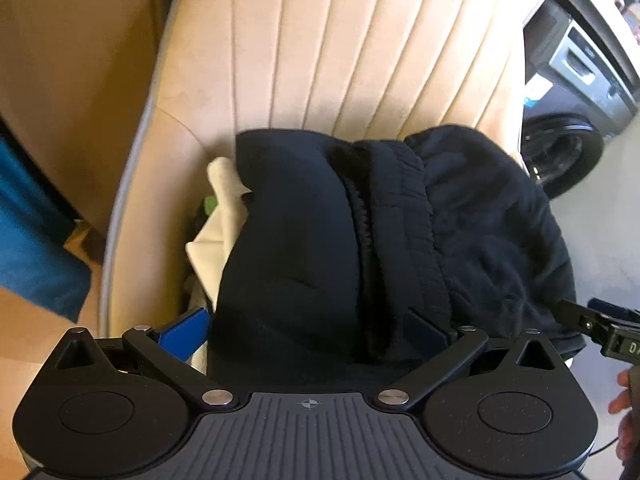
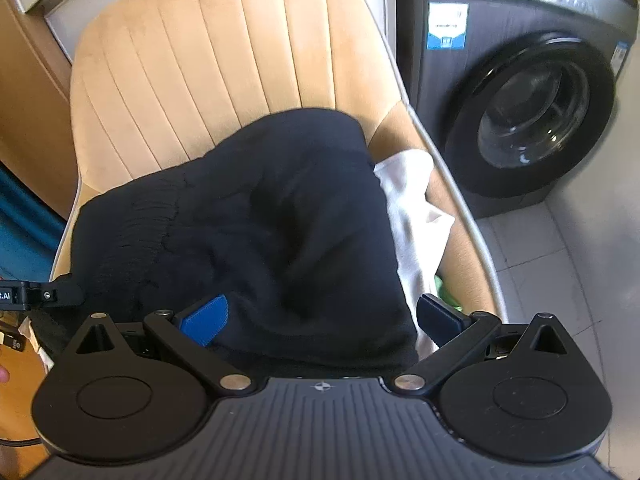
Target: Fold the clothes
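— Left gripper: spread as wide as it goes, blue pad at one side, dark pad at the other. Holding nothing; hovering just over the near edge of the black garment, pads not pressing the cloth.

— And the garment itself?

— Bundled on the seat of the tan ribbed chair, ribbed waistband running up the middle of the pile. To its left, cream cloth poking out from beneath, with a scrap of green.

— Further right?

— Right gripper: likewise fully spread, gripping nothing, blue pad over the black fabric, dark pad beyond its right edge above white cloth. Tip also visible at the right edge of the left wrist view, beside the garment; whether touching, hard to say.

— Beyond the chair?

— Grey front-loading washing machine on a pale tiled floor, door shut. Fingers of a hand at the far right of the left view.
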